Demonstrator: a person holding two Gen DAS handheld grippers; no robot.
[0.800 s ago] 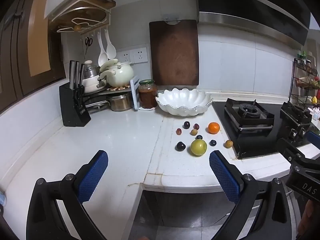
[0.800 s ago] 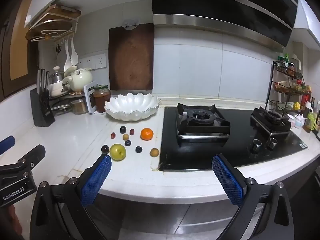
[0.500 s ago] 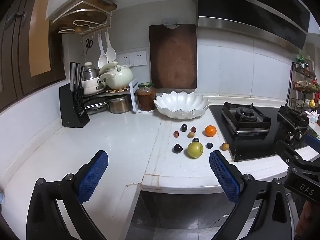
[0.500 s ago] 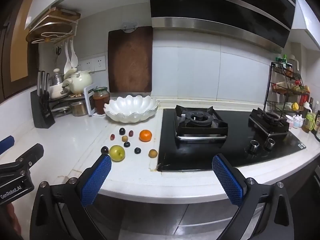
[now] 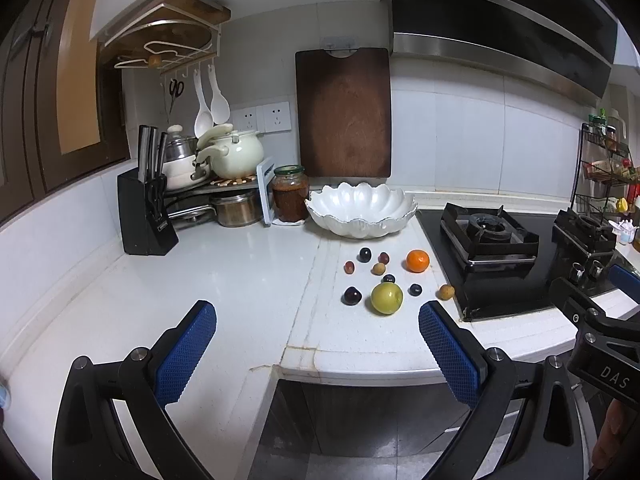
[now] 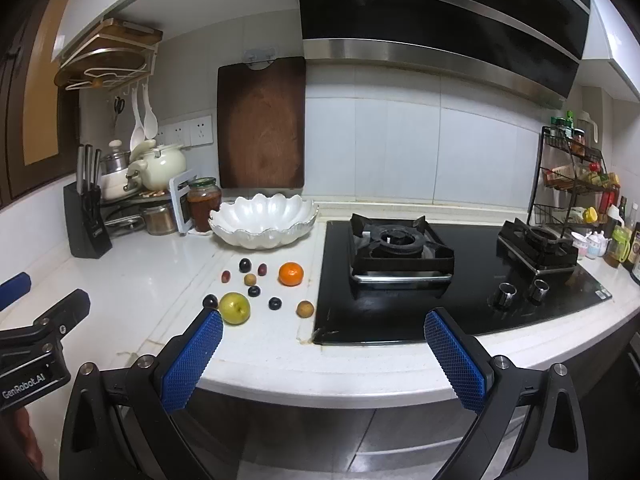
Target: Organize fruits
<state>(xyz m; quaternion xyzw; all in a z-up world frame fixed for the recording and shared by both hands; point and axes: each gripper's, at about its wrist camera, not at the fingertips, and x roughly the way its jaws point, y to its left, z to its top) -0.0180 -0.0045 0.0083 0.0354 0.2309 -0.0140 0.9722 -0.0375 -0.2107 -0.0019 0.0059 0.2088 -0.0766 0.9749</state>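
Several fruits lie loose on the white counter: a green apple (image 5: 386, 298) (image 6: 235, 308), an orange (image 5: 417, 261) (image 6: 291, 273), dark plums (image 5: 351, 295) (image 6: 245, 265), small grapes and a brown longan (image 5: 445, 292) (image 6: 305, 308). An empty white scalloped bowl (image 5: 362, 209) (image 6: 264, 220) stands behind them. My left gripper (image 5: 316, 346) is open and empty, held off the counter's front edge. My right gripper (image 6: 324, 354) is open and empty, in front of the counter near the hob.
A black gas hob (image 6: 460, 276) lies right of the fruit. A jar (image 5: 291, 199), pots (image 5: 236, 154) and a knife block (image 5: 146, 208) stand at the back left. A cutting board (image 5: 344, 114) hangs on the wall. A spice rack (image 6: 576, 184) stands at the far right.
Both views have tilted slightly up and drawn a little closer to the counter; the fruits sit a bit lower in frame. Both grippers remain open.
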